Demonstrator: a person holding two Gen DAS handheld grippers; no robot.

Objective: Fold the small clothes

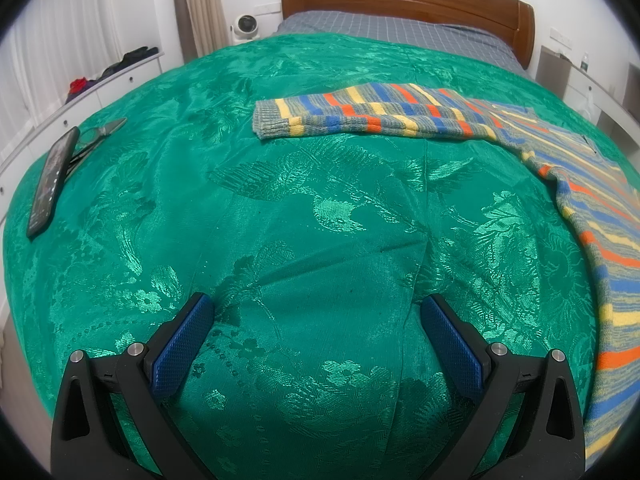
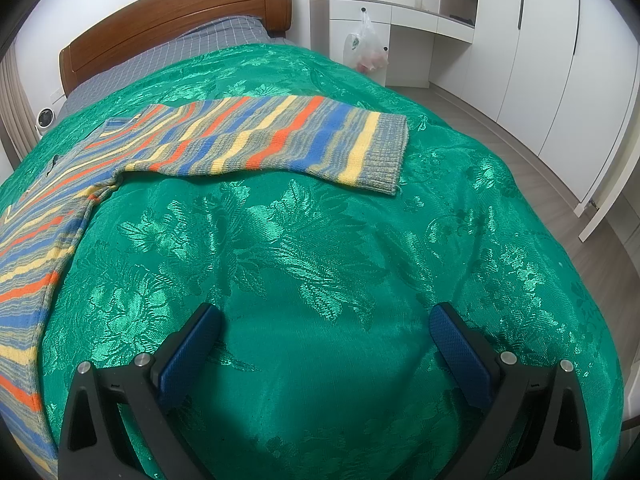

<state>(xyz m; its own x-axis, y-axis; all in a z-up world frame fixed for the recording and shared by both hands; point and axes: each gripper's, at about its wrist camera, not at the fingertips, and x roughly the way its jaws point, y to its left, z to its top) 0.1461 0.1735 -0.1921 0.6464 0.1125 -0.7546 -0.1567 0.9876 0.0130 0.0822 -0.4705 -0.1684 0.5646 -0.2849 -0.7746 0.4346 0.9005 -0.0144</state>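
Striped sweater (image 1: pixel 400 114) flat on green bedspread (image 1: pixel 304 216), beyond both spread, empty tools (image 1: pixel 316 304) (image 2: pixel 326 314).

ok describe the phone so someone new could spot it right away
Start from the green bedspread in the left wrist view and go to its far left edge. The phone lies there, a dark flat slab beside small scissors; the only other item is a striped sweater.
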